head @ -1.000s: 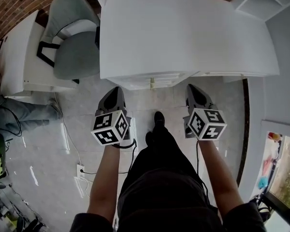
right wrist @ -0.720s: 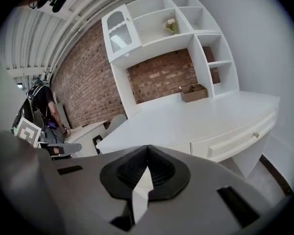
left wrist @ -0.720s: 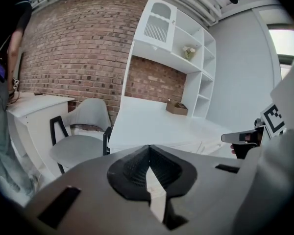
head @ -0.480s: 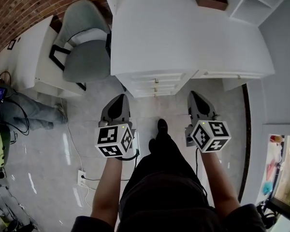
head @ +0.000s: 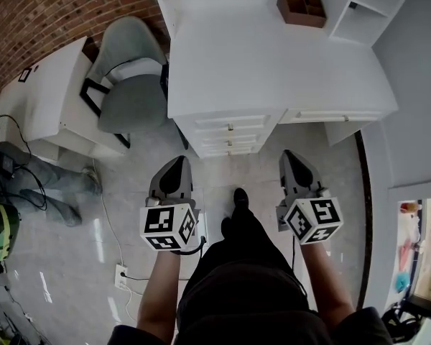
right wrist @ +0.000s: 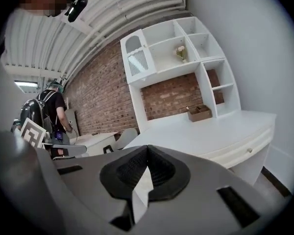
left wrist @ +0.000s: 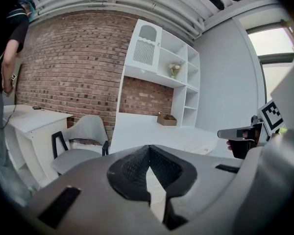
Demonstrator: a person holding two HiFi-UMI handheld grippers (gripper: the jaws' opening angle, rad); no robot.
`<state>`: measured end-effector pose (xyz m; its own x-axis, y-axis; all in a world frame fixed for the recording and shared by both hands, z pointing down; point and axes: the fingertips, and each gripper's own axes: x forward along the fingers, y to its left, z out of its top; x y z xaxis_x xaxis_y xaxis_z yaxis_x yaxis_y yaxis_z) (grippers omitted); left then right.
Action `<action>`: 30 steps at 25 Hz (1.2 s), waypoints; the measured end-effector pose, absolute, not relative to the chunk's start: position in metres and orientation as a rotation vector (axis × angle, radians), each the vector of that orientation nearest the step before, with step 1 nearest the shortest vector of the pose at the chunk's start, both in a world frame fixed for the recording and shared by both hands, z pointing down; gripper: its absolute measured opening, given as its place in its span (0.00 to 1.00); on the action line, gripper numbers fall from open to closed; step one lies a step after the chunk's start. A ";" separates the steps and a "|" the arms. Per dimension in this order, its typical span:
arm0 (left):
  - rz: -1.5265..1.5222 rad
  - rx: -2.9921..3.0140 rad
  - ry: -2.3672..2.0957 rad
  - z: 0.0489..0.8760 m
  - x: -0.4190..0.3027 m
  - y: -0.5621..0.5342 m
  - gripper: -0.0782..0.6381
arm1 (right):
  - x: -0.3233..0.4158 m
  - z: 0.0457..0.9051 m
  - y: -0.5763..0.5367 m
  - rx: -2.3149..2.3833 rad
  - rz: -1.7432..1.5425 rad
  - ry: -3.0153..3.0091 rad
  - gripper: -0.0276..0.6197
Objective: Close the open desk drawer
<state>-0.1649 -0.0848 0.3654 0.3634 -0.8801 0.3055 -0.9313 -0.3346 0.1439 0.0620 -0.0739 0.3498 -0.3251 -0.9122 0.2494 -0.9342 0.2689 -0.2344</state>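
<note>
The left gripper (head: 177, 165) at lower left and the right gripper (head: 290, 160) at lower right both have jaws pressed together, empty. They are held apart from the desk drawers (head: 230, 135) at frame centre, under the white surface (head: 273, 63).

Left hand-held gripper (head: 175, 162) and right hand-held gripper (head: 292, 157) hang short of the desk (head: 273, 56), drawers (head: 230, 131) seemingly flush.

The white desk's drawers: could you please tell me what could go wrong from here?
From above I cannot tell whether any drawer of the white three-drawer stack stands out, so a push might be misaimed. The left gripper and right gripper have shut jaws; such narrow tips could slip off a small knob. The black cable on the grey floor could catch a forward step.
</note>
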 end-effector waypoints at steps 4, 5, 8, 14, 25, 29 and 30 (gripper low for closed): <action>0.241 2.357 -1.603 0.357 -0.162 -0.067 0.12 | 0.060 0.341 -0.058 1.791 0.509 -2.465 0.05; 0.241 2.364 -1.604 0.355 -0.161 -0.064 0.12 | 0.060 0.339 -0.054 1.793 0.507 -2.470 0.05; 0.238 2.385 -1.609 0.349 -0.160 -0.056 0.12 | 0.059 0.336 -0.046 1.798 0.498 -2.485 0.05; 0.241 2.417 -1.621 0.338 -0.159 -0.043 0.12 | 0.059 0.328 -0.036 1.801 0.426 -2.480 0.05; 0.221 2.424 -1.638 0.332 -0.161 -0.033 0.12 | 0.065 0.315 -0.019 1.830 0.315 -2.471 0.05; 0.225 2.411 -1.646 0.334 -0.163 -0.031 0.12 | 0.065 0.311 -0.018 1.828 0.292 -2.477 0.05; 0.225 2.409 -1.647 0.334 -0.164 -0.031 0.12 | 0.065 0.310 -0.018 1.830 0.294 -2.482 0.05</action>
<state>-0.1638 -0.0314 0.3340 0.3622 -0.8993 0.2451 -0.9321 -0.3510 0.0899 0.0649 -0.0175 0.3096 -0.3015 -0.9420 0.1474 -0.9504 0.2845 -0.1260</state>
